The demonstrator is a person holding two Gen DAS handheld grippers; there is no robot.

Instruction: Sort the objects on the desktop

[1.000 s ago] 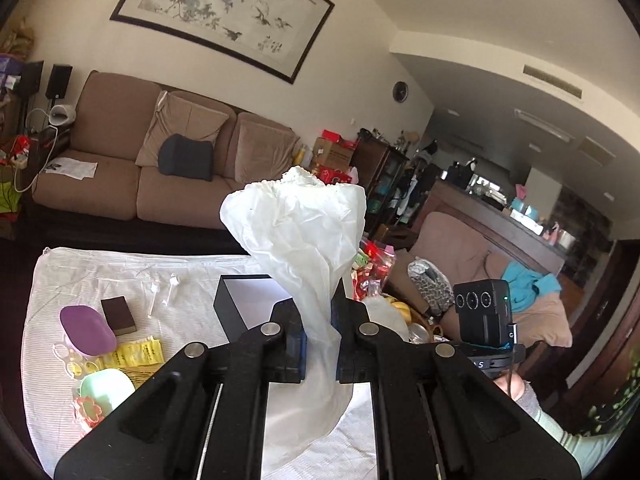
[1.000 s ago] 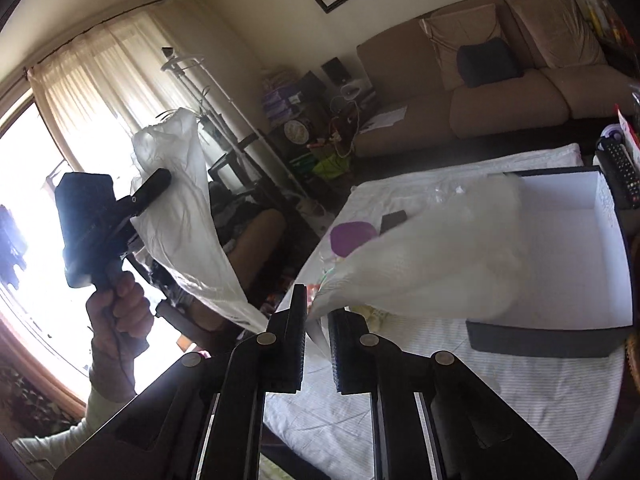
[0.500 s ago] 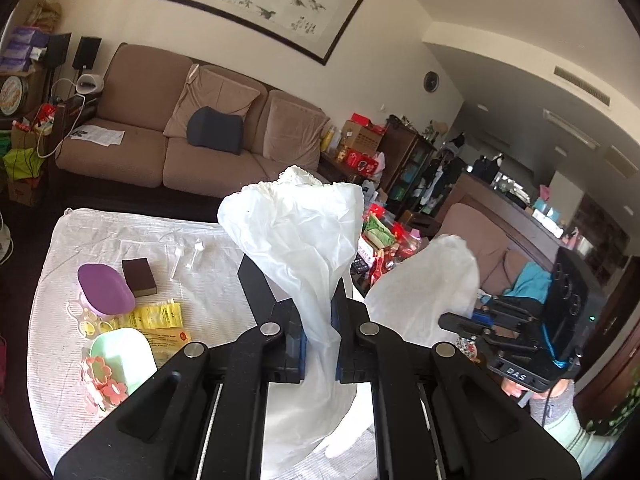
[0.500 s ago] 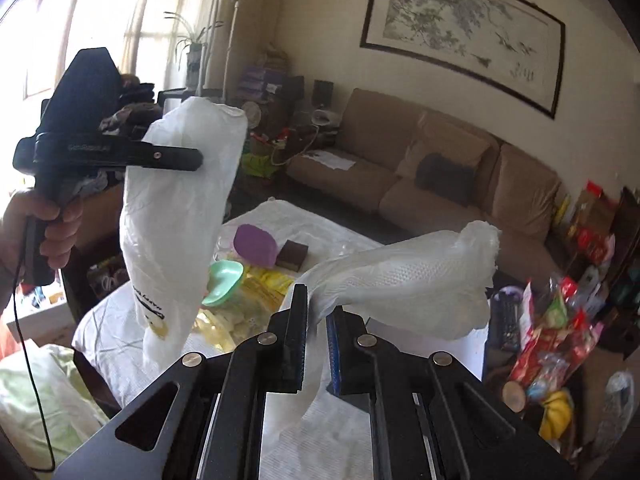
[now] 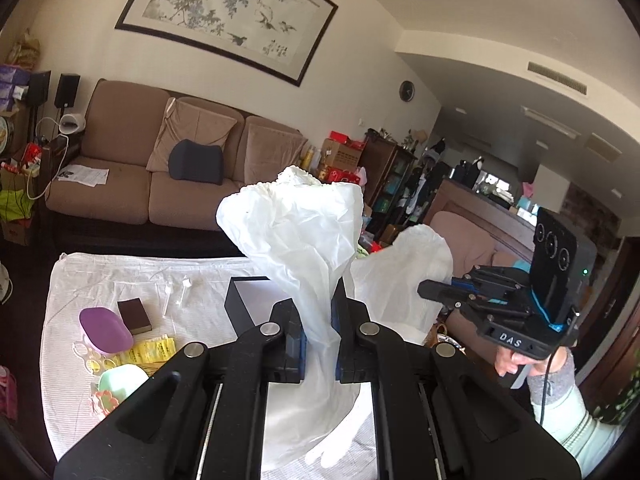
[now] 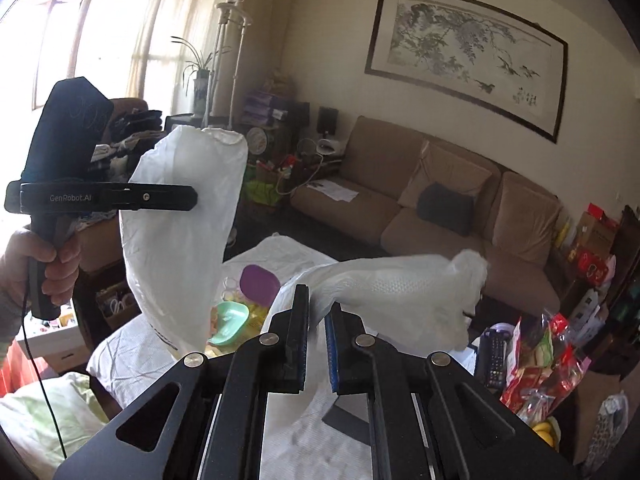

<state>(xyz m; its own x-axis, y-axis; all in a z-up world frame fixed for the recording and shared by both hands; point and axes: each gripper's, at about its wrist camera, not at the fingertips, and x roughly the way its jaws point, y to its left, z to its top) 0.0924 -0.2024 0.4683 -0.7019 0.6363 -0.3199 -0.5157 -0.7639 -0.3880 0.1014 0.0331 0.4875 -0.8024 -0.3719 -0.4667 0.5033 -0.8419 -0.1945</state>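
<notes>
My left gripper [image 5: 319, 336] is shut on a white plastic bag [image 5: 296, 240], held up above the table. My right gripper [image 6: 317, 344] is shut on a second white plastic bag [image 6: 396, 292], also held in the air. In the left wrist view the right gripper [image 5: 424, 289] and its bag [image 5: 400, 280] show at the right. In the right wrist view the left gripper [image 6: 192, 199] and its bag [image 6: 180, 232] show at the left. A black box [image 5: 244, 300] sits on the white tablecloth [image 5: 100, 276], partly hidden behind the bags.
On the cloth at the left lie a purple lid [image 5: 105, 330], a brown block [image 5: 134, 315], yellow packets [image 5: 154, 352], a green dish [image 5: 122, 384] and clear droppers [image 5: 176, 296]. A brown sofa [image 5: 160, 176] stands behind the table. Snack bags [image 6: 540, 360] and a remote [image 6: 494, 350] lie at the right.
Both grippers keep hold of their bags. The right gripper has swung from facing the window to facing the sofa, then eased a little; the left view has shifted slightly.
</notes>
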